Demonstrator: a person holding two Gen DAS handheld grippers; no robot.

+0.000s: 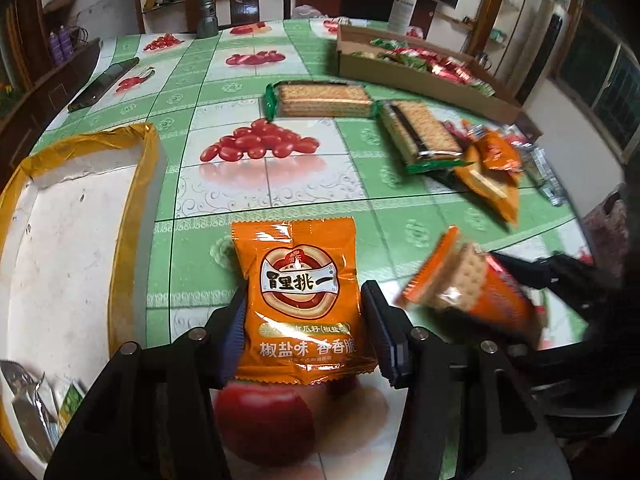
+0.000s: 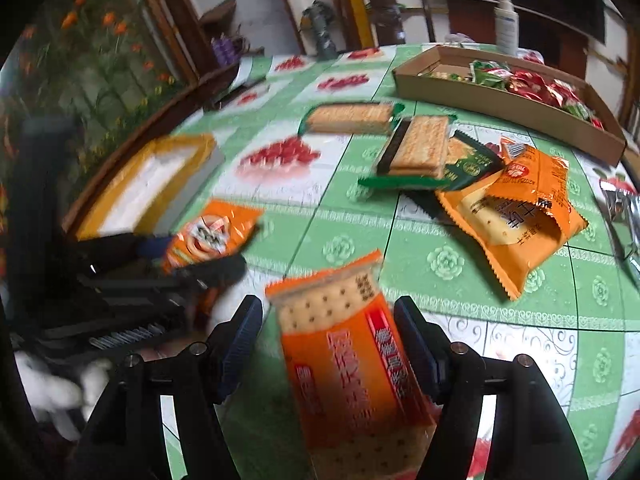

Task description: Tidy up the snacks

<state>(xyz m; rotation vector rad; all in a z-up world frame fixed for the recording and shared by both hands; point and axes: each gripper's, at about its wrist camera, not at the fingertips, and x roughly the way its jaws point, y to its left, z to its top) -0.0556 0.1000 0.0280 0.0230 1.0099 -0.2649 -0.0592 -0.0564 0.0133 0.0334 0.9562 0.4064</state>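
Carrying one packet in each tong, I am judging this the sorting-carry step. Through the left wrist, my left gripper (image 1: pixel 304 320) is pinching one orange seed packet (image 1: pixel 300 300) above the table's near edge, beside one yellow-rimmed tray (image 1: pixel 144 168); next I am needing to swing it over that tray. Through the right wrist, my right gripper (image 2: pixel 328 344) is clamping one orange cracker packet (image 2: pixel 344 352); two biscuit packs (image 2: pixel 352 118) and one cardboard tray (image 2: pixel 500 100) are lying toward the far edge.

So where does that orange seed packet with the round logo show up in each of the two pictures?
Left wrist view: the orange seed packet sits bottom centre, between the fingers of the left gripper.
Right wrist view: the same packet appears at left of centre, blurred, in the left gripper.
Shared landmark: the yellow-taped white box lies beside it in both.
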